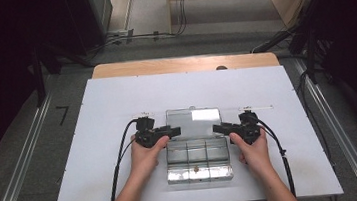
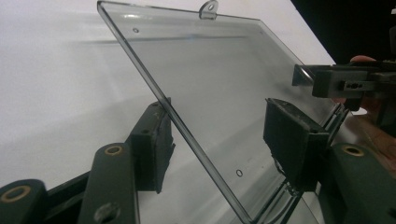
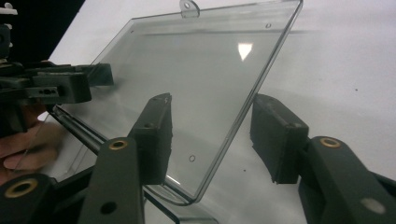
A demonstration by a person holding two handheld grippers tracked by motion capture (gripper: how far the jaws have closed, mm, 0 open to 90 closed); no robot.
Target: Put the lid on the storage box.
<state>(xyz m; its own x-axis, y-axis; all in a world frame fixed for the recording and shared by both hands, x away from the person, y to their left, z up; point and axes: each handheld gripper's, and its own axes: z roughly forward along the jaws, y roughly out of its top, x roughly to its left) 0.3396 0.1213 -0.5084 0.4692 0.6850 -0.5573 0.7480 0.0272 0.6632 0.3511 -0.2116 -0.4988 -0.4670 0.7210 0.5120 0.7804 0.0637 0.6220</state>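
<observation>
Here, a person stands at a white table with a black two-jaw gripper in each hand. In the middle of the table sits a clear plastic compartment box, its hinged clear lid raised and tilted back, away from the person. The left gripper reaches in from the left side of the lid and the right gripper from the right side, facing each other across it. In the left gripper view the lid's side edge runs between the two jaws, which stand apart with a gap on each side, not pressing on it. The right gripper view shows the same: the opposite edge lies between parted jaws, untouched. A small brownish item lies in a front compartment.
</observation>
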